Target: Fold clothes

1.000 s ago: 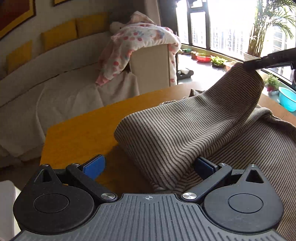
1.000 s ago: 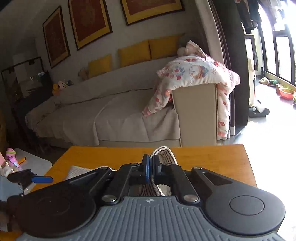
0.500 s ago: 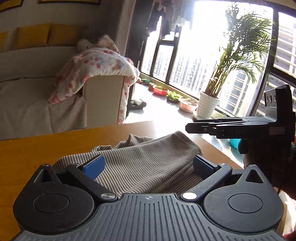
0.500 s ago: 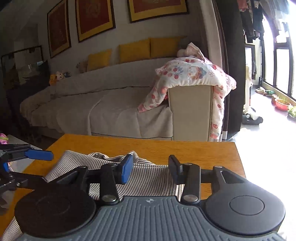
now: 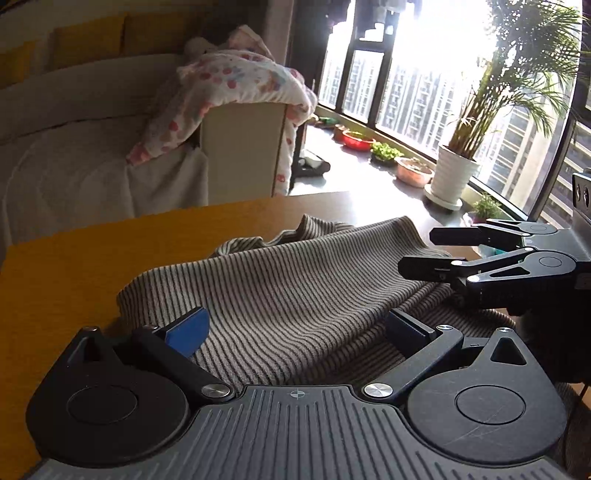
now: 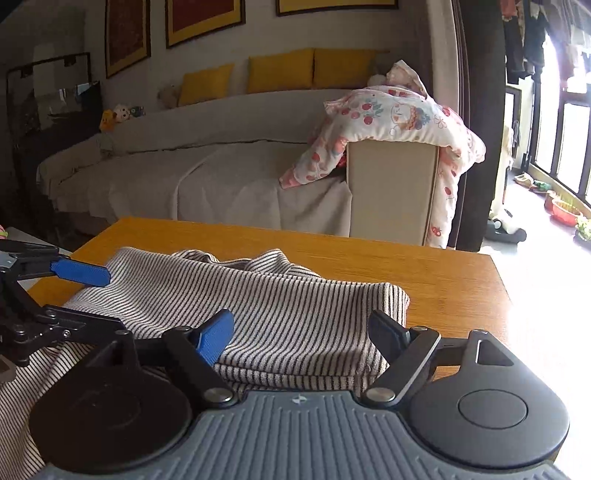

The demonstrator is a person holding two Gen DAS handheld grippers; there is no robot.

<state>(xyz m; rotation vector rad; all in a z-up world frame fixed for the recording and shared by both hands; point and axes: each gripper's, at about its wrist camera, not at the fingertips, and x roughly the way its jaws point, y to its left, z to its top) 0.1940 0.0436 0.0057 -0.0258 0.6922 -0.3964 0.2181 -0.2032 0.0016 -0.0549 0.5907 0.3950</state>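
Striped knit garment (image 6: 295,317) lies folded between both wide-open, empty grippers: right gripper (image 6: 301,336), apparently just released, beside the left gripper (image 5: 295,328); fold seemingly complete.

a long grey sofa (image 6: 207,162) with yellow cushions (image 6: 280,70) runs along the wall under framed pictures (image 6: 205,18). a flowered quilt (image 6: 391,114) hangs over its arm. bright daylight floods tall windows (image 5: 417,81), beside a potted palm (image 5: 476,122) and bowls (image 5: 356,139) on the floor.
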